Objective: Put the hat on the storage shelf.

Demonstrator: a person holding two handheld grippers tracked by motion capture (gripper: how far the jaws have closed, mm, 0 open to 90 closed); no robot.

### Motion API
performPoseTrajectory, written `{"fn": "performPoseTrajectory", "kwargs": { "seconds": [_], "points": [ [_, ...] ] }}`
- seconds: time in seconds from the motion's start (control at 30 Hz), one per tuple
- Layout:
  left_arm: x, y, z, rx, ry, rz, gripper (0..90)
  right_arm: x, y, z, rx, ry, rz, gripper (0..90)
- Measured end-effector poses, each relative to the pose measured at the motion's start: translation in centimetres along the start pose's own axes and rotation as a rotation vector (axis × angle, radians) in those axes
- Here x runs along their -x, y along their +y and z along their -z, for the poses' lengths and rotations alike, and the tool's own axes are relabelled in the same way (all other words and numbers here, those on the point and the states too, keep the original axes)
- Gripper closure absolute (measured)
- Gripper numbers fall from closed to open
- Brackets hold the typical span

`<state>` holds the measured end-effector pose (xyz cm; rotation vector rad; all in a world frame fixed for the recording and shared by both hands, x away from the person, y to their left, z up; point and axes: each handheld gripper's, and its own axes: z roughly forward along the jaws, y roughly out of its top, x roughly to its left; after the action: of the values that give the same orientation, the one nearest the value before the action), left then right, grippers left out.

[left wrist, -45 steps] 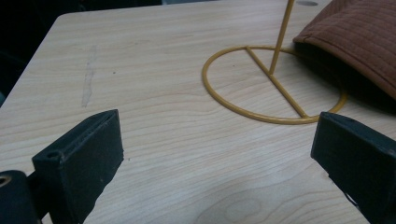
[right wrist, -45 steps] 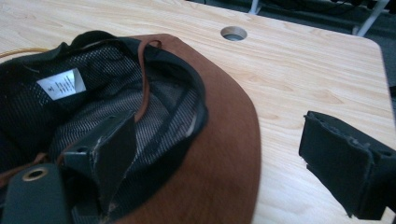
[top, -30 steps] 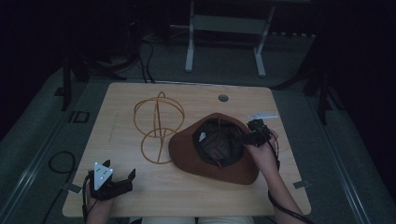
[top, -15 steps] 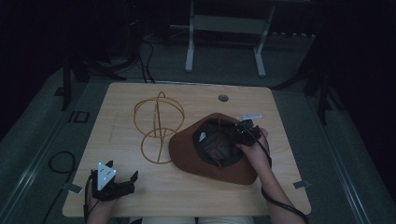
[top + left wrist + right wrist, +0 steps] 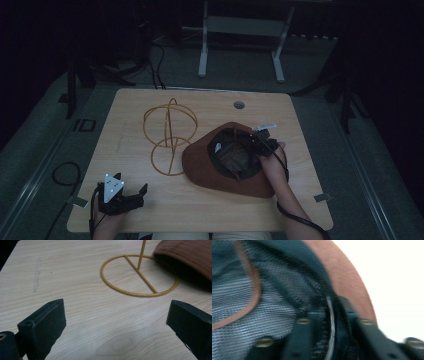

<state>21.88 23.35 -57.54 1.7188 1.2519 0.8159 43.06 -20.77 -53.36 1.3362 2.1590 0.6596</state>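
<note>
On the table [image 5: 150,210], upturned brown hat [image 5: 200,165], right gripper [image 5: 260,142] fingers just closed on its inner band, left gripper [image 5: 131,196] fingers wide.

Your left gripper [image 5: 141,192] is black, topped by a grey three-cornered plate; your right gripper [image 5: 260,145] trails a black cable.

Dim room — grey floor [image 5: 45,150], white metal frame [image 5: 240,30] beyond the wooden table [image 5: 130,107].

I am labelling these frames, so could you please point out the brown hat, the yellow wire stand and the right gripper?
brown hat [image 5: 207,167]: high view, left part of its brim.
yellow wire stand [image 5: 138,292]: left gripper view, its round base ring.
right gripper [image 5: 256,141]: high view, fingers at the hat's inner edge.
</note>
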Motion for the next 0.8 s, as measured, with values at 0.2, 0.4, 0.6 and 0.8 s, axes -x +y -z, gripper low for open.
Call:
{"fn": "performPoseTrajectory", "kwargs": {
  "seconds": [0.2, 0.4, 0.6, 0.8],
  "points": [
    [0.3, 0.3, 0.1, 0.002, -0.028, 0.022, 4.7, 0.3, 0.0, 1.2, 0.053, 0.006, -0.03, 84.2],
    [2.2, 1.8, 0.5, 0.008, -0.101, -0.01, 4.9, 1.2, 0.7, 3.9, 0.128, 0.058, -0.089, 84.5],
    [4.3, 4.5, 1.1, 0.017, -0.173, -0.082, 5.5, 1.3, 0.8, 5.2, 0.156, 0.074, -0.101, 84.5],
    [7.3, 7.5, 1.0, 0.009, -0.28, -0.146, 5.6, 1.4, 0.2, 5.8, 0.166, 0.085, -0.117, 84.5]
  ]
}}
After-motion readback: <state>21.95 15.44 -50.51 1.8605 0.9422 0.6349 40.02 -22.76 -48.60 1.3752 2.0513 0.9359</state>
